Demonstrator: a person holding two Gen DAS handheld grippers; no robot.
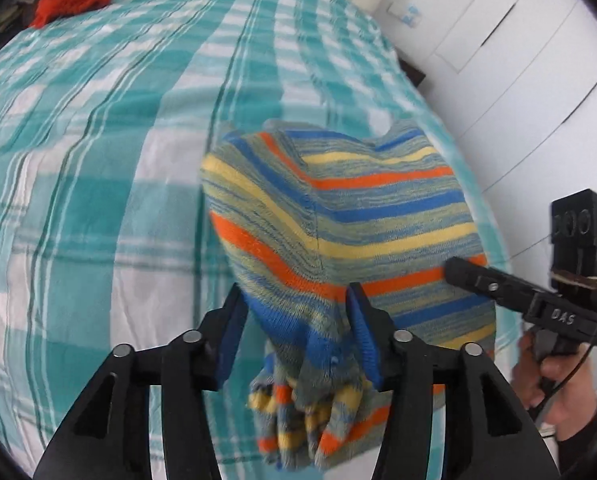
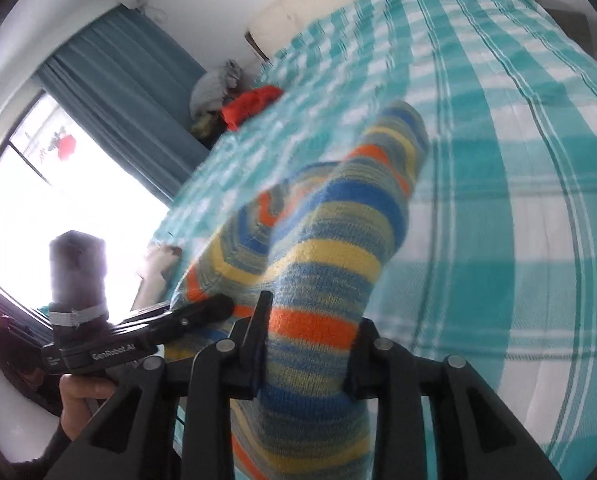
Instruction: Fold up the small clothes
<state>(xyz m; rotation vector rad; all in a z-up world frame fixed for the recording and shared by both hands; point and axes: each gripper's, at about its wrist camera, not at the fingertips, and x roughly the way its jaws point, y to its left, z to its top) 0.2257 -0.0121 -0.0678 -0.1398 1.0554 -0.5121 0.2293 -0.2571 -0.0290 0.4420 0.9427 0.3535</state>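
While bare checked bedspread (image 1: pixel 98 140) stretches wide around it, the striped garment (image 1: pixel 338 216) hangs bunched, clamped in both the left gripper (image 1: pixel 298 312) and right gripper (image 2: pixel 310 320).

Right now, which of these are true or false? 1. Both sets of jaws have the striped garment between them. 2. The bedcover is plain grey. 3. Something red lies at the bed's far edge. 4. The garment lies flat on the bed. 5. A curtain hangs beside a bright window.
1. True: the left gripper and right gripper both have the striped garment between their jaws.
2. False: the bedcover is teal and white checked.
3. True: a red cloth.
4. False: it hangs bunched, lifted.
5. True: a blue curtain beside the window.
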